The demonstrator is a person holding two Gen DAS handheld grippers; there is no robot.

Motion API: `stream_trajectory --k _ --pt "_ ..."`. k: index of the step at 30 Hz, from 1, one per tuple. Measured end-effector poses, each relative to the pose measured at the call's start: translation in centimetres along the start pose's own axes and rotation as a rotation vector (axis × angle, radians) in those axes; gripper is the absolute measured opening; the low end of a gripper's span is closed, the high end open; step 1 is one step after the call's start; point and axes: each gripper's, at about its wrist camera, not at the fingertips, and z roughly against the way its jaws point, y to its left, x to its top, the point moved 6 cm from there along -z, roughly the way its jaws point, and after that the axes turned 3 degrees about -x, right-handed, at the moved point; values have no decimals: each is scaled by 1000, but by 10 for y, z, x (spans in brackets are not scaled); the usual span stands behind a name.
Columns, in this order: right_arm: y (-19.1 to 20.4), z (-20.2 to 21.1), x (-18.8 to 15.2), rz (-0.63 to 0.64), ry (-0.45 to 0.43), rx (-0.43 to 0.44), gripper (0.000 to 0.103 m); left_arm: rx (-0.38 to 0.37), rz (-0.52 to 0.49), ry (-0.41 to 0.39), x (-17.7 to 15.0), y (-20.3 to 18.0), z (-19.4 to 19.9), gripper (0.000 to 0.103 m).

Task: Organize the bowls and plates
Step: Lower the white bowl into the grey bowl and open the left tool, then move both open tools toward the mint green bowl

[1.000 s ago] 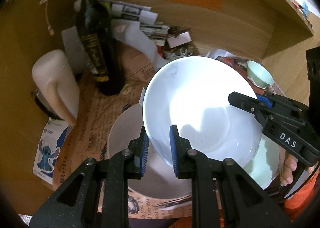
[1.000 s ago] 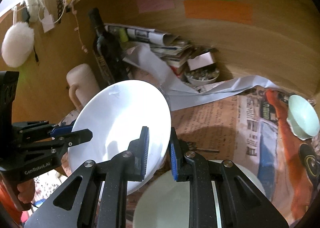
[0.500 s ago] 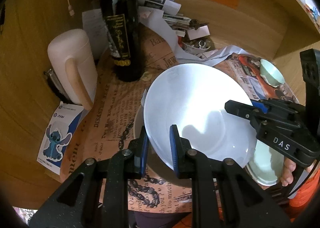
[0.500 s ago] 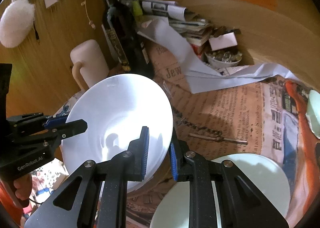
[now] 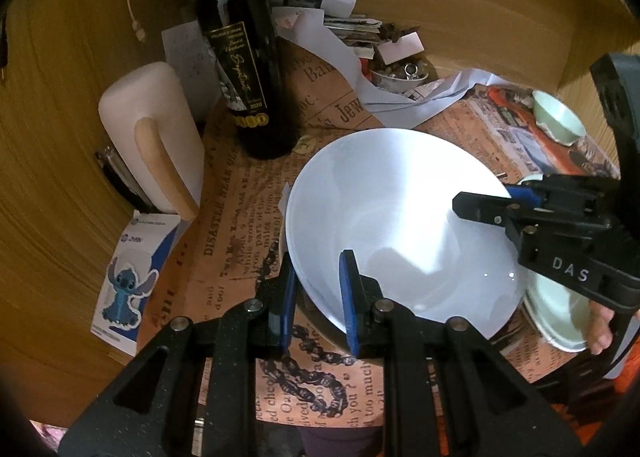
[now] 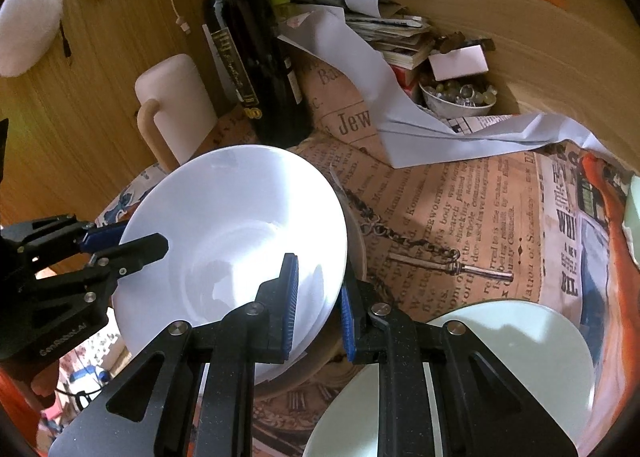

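Observation:
A large white bowl (image 5: 400,217) is held by both grippers over another white dish (image 6: 320,361) on the newspaper-covered table. My left gripper (image 5: 316,297) is shut on the bowl's near-left rim. My right gripper (image 6: 318,297) is shut on the bowl's right rim (image 6: 336,241); it shows in the left wrist view (image 5: 480,205) on the far rim. A pale green plate (image 6: 500,369) lies just right of the bowl. A small pale green bowl (image 5: 560,123) stands at the far right.
A dark wine bottle (image 5: 240,57) and a cream mug (image 5: 156,129) stand at the back left. Stacked papers (image 6: 384,29) and a small dish of trinkets (image 6: 460,97) sit at the back against the wooden wall. A Stitch card (image 5: 128,277) lies at the left edge.
Both grippers have lowered the white bowl toward the dish beneath it, and the table has come closer in both views. Both grips are unchanged.

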Motion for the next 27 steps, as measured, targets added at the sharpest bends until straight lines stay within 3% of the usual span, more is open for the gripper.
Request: stream_trajectory --k 4,12,21,22,24,26,27 --pt "3 -2 -1 25 -2 -17 17 83 -65 -8 -2 -2 -3 20" --pt "4 -3 2 45 -10 -30 20 64 -66 -7 0 -1 -4 20" --pt "11 0 1 62 -11 0 46 5 13 -39 9 4 9 24" --pt "10 2 3 52 -17 7 48 2 13 -50 12 2 13 25" --pt "6 7 6 30 -40 7 59 -7 14 -72 17 0 19 45" --pt "-2 18 13 7 -103 -25 71 -17 24 -108 23 -3 27 57" --pt "-5 23 15 1 -122 -28 74 -21 28 -125 27 -4 31 58"
